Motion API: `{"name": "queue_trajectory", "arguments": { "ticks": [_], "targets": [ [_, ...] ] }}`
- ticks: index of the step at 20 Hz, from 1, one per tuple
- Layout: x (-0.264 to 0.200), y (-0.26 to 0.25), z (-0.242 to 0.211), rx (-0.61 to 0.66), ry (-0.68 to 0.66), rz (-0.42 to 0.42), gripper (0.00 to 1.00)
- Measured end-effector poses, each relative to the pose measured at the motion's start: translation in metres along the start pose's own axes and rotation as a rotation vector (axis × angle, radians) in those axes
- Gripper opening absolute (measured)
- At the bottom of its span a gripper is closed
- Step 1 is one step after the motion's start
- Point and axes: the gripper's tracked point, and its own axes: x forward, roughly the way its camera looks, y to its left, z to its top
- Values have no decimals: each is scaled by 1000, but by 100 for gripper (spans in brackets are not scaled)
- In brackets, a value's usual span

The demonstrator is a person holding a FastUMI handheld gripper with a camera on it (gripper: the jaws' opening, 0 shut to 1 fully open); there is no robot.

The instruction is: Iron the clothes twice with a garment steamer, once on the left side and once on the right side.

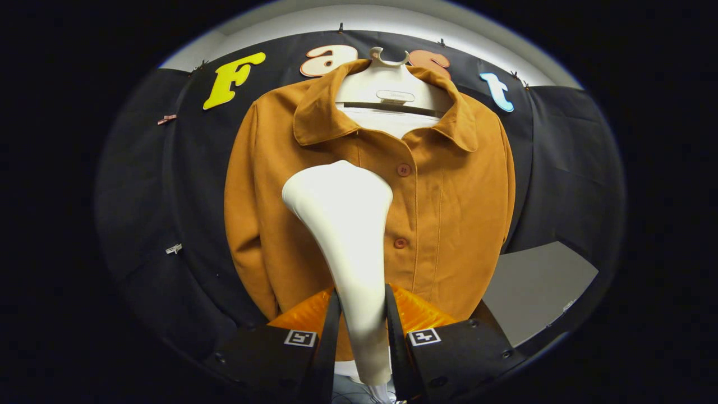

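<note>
Closest to the camera, the tool [359, 331] pinched the white handle of the garment steamer [345, 235], one finger pressed on each side of it, so the steamer could be carried and swept like an extension of the tool. Its broad head rose beyond the fingers and stood in front of the left front panel of the orange-brown jacket [449, 213], just beside the button placket; whether the head touched the cloth could not be told. That placement suggested a pass on the left side, with the right panel not yet covered. The jacket hung buttoned on a white hanger [388, 78] against the booth's black cloth wall, upright and flat-fronted, which kept the fabric taut enough for steaming. Counted: one steamer, one jacket, one hanger, and two buttons [404, 169] visible on the placket, the lower one [400, 243] just right of the steamer's neck. A grey tabletop [538, 286] showed beyond the jacket's right hem.
</note>
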Motion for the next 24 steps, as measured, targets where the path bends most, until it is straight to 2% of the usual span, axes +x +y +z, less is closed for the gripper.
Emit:
{"name": "queue_trajectory", "arguments": {
  "ticks": [24],
  "targets": [
    [42,18,-72,-22,207,24,45]
  ]
}}
